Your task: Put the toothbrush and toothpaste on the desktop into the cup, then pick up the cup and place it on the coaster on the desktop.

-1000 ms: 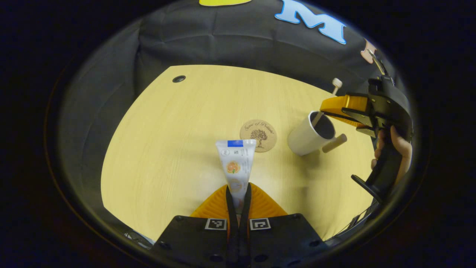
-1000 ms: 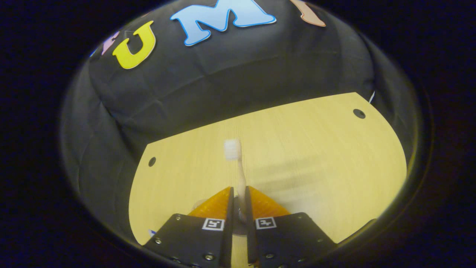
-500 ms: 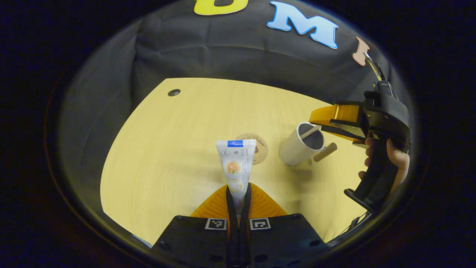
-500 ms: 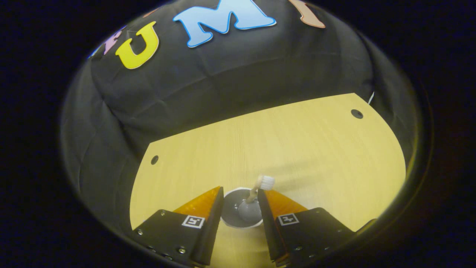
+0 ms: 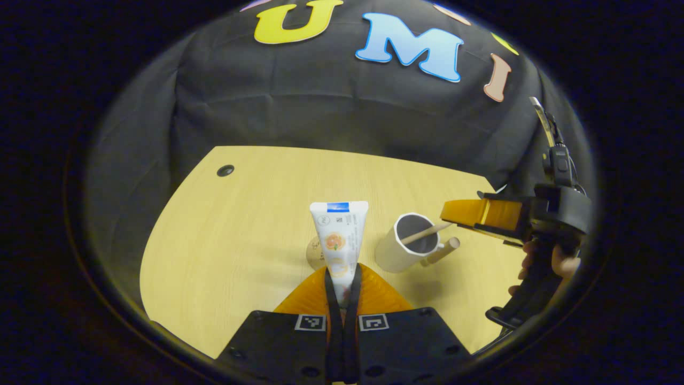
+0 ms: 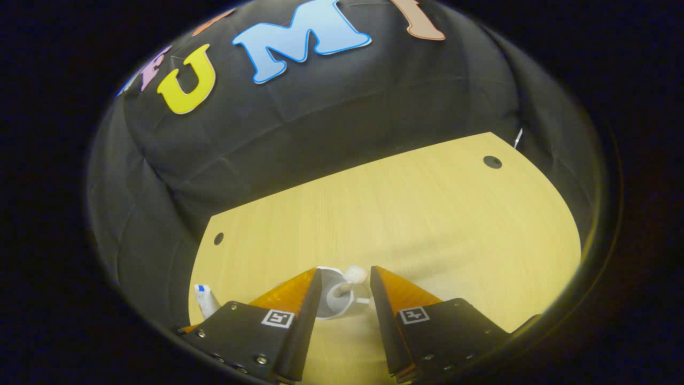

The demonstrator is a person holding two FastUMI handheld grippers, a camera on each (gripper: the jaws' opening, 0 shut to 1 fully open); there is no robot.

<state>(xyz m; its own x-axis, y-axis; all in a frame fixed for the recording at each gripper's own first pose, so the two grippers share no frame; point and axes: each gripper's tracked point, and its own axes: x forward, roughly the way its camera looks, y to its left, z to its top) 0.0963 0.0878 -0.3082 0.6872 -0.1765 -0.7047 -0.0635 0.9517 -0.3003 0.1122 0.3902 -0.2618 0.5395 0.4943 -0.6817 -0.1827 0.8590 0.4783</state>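
Left gripper (image 5: 342, 278): fingers pressed together on the lower end of the toothpaste tube (image 5: 338, 241), which stands up and away from the tips, its flat crimped end with a blue band farthest from them; tube held above the desktop (image 5: 251, 214). Coaster (image 5: 315, 253): round, lying flat on the desktop, mostly hidden behind the tube, only its left edge visible. Cup (image 5: 404, 246): pale, cylindrical, upright on the desktop just right of the tube and the coaster, with a short wooden peg handle pointing right. Toothbrush (image 5: 425, 233): inside the cup, its wooden stem leaning over the right rim toward the right gripper. Right gripper (image 6: 344, 286): fingers spread apart, gripping nothing, held above and slightly behind the cup; in the right gripper view the cup (image 6: 334, 300) sits between the two fingers, and the toothbrush (image 6: 347, 280) leans in it with its whitish head just above the far rim. In the left gripper view the same gripper (image 5: 470, 214) shows at right, carried by a person's hand (image 5: 550, 264), its tip reaching to just over the cup's handle side. Toothpaste tube (image 6: 206, 300), also seen at lower left of the right gripper view, beside the left finger. Desktop: light wood grain, with round dark grommet holes (image 5: 225, 170) near the far corners.
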